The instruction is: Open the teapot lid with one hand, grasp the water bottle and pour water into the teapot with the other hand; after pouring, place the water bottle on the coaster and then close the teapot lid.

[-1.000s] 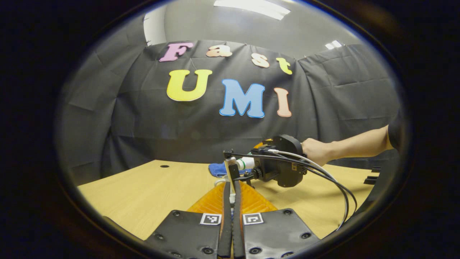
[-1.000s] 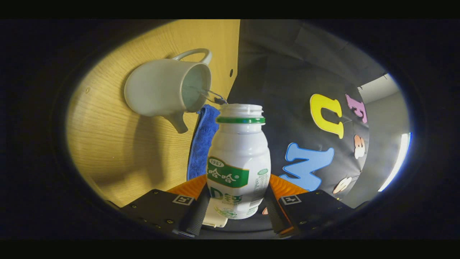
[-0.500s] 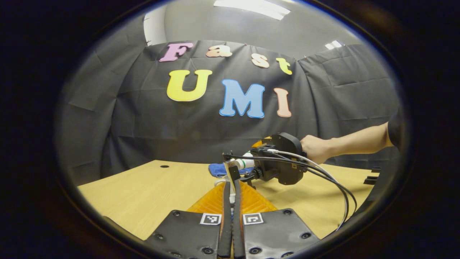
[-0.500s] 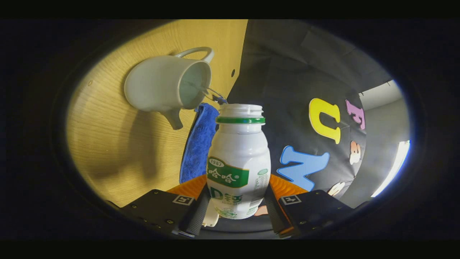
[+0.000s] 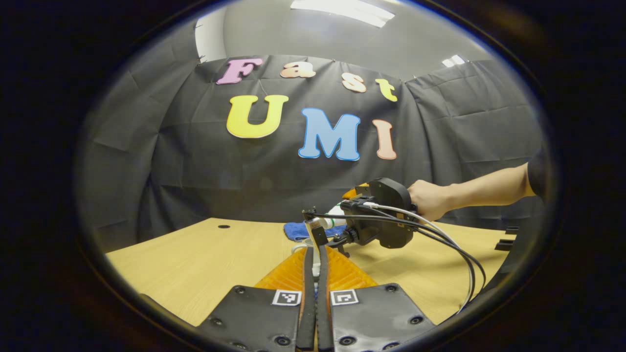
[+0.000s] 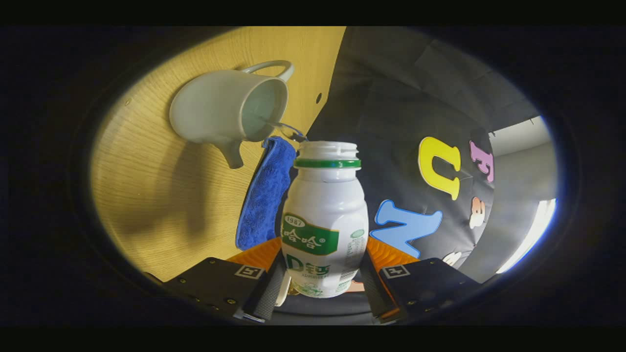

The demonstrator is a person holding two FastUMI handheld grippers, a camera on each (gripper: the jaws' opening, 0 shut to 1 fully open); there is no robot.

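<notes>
Between the two fingers of the right hand-held gripper (image 6: 320,288), in the right gripper view, sits the water bottle (image 6: 324,225): a squat, rounded white plastic bottle with a green neck ring and an uncapped threaded mouth, both fingers pressing on its lower body. It is tipped toward the teapot (image 6: 227,113), and a thin clear stream of water (image 6: 283,129) runs from its mouth over the pot's open rim. The teapot is smooth white ceramic with a looped handle and a short spout, and it stands on the pale wood-grain bench (image 6: 161,205). Just beside it lies a fluffy blue cloth (image 6: 266,193).

In the left gripper view, the left hand-held gripper (image 5: 315,264) has its fingers drawn together, nearly touching; what they pinch at the tips I cannot tell. Beyond them a hand (image 5: 428,204) holds the right hand-held gripper above the bench, black cables trailing from it.
</notes>
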